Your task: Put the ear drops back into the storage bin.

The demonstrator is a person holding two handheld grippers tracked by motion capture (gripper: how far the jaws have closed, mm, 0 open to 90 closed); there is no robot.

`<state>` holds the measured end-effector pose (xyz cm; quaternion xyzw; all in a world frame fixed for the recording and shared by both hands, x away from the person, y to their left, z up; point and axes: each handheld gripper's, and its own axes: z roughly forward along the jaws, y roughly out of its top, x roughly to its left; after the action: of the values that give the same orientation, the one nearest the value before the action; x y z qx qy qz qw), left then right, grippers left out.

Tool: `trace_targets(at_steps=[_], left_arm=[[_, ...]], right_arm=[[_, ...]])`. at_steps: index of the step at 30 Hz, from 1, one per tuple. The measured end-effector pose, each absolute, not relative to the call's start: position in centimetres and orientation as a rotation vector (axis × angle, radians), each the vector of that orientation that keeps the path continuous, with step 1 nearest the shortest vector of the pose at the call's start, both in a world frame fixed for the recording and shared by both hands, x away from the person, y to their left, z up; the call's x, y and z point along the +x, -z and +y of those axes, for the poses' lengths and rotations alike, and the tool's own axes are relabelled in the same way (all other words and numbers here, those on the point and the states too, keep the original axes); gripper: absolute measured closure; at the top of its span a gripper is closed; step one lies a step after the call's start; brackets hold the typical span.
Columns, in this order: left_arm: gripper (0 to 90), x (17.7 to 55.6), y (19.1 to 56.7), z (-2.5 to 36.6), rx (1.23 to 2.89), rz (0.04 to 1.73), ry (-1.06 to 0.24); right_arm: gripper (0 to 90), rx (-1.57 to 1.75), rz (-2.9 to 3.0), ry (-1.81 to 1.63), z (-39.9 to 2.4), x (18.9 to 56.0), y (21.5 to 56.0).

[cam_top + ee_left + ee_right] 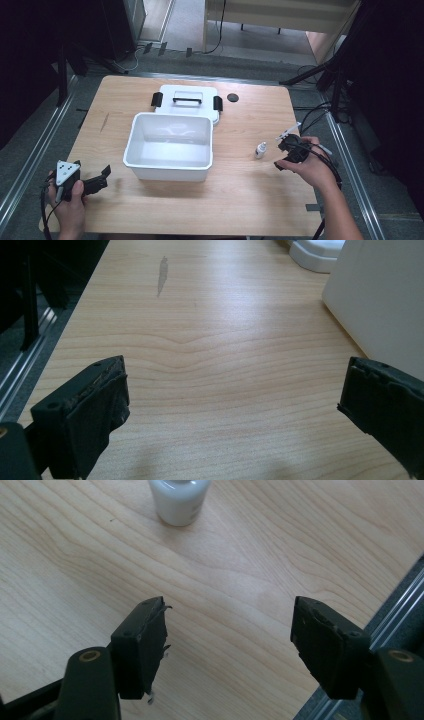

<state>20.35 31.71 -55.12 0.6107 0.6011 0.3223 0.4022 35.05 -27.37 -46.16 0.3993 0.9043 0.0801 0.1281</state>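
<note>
A white open bin (169,159) stands mid-table, and its lid (186,92), with a black handle and two black latches, lies flat behind it. A small white bottle (260,149) stands upright right of the bin; its base is at the top of the right gripper view (178,500). My right gripper (281,154) hangs just right of the bottle, jaws apart over bare wood (227,635), touching nothing. My left gripper (103,178) rests near the front left corner, left of the bin, open and empty (232,405).
A small black round disc (232,97) lies beside the lid's right corner. The wooden table (240,200) is bare along the front. Its right edge and a metal rail (400,615) run close to my right gripper. The bin wall (380,300) stands right of my left jaws.
</note>
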Motion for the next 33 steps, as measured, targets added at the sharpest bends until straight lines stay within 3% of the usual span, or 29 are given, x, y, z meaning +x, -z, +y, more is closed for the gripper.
trace_targets(at_steps=[19,23,32,33], left_arm=[[0.0,20.4,55.1,31.7,1.552,1.513,-0.818],[0.0,20.4,55.1,31.7,1.549,1.513,-0.818],[0.1,20.4,55.1,31.7,1.546,1.515,-0.816],[0.0,20.4,55.1,31.7,1.545,1.515,-0.815]], right_arm=[[49.7,1.166,2.72,-0.093,-21.5,39.9,44.7],[50.8,1.196,2.73,-0.079,-21.0,40.4,44.7],[60.5,1.269,2.771,-0.086,-20.5,41.3,45.1],[64.9,1.277,2.779,-0.092,-20.5,41.4,45.2]])
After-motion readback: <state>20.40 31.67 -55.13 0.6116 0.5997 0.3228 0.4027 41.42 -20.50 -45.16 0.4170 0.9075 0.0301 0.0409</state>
